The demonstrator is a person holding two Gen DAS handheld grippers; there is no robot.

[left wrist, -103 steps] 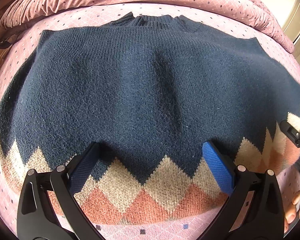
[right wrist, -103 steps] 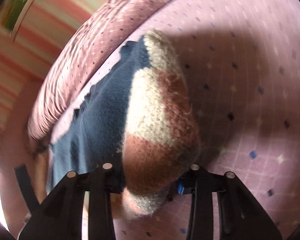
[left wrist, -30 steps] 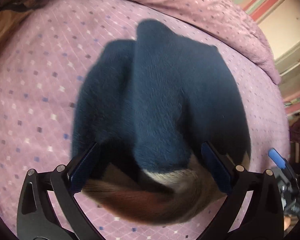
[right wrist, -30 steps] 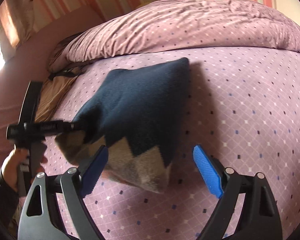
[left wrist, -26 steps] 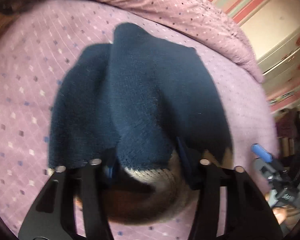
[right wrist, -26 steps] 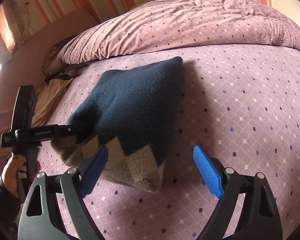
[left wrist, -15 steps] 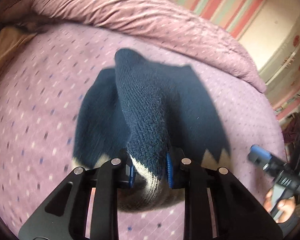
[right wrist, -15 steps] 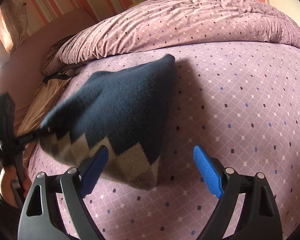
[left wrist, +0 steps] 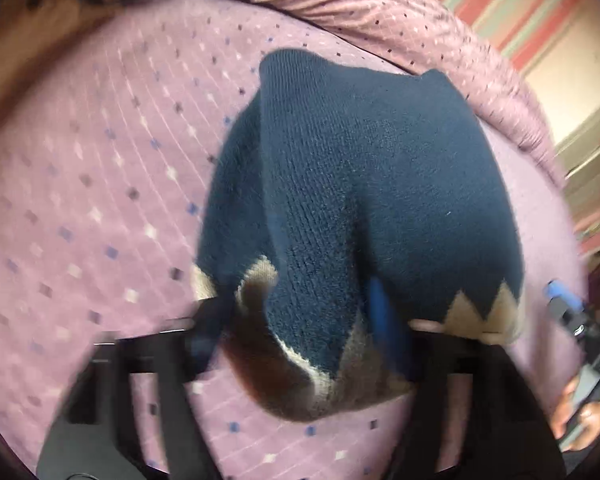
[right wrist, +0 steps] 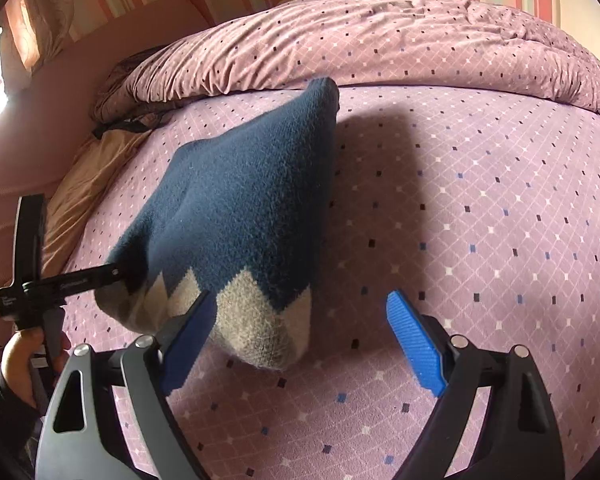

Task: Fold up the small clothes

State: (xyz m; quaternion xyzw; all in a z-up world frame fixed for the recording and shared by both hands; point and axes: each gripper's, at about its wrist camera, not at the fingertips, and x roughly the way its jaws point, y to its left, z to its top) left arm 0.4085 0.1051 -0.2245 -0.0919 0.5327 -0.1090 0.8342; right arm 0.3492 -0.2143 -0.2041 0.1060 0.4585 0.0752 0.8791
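A navy knit sweater (left wrist: pixel 380 184) with a beige and rust zigzag hem lies bunched on the pink bedspread; it also shows in the right wrist view (right wrist: pixel 244 216). My left gripper (left wrist: pixel 300 328) is around its hem; the frame is blurred and the fingers stand apart with cloth between them. From the right wrist view the left gripper (right wrist: pixel 116 272) still touches the sweater's left hem. My right gripper (right wrist: pixel 296 340) is open and empty, just in front of the sweater's beige corner.
The pink dotted bedspread (right wrist: pixel 480 220) covers the bed. A rumpled duvet (right wrist: pixel 380 40) lies along the far side. A tan cloth (right wrist: pixel 84 184) sits at the left edge by the pink headboard.
My left gripper, shut on the sweater hem half a second ago, now has its fingers wider apart and is in motion. The sweater has dropped lower. My right gripper has stayed open and still.
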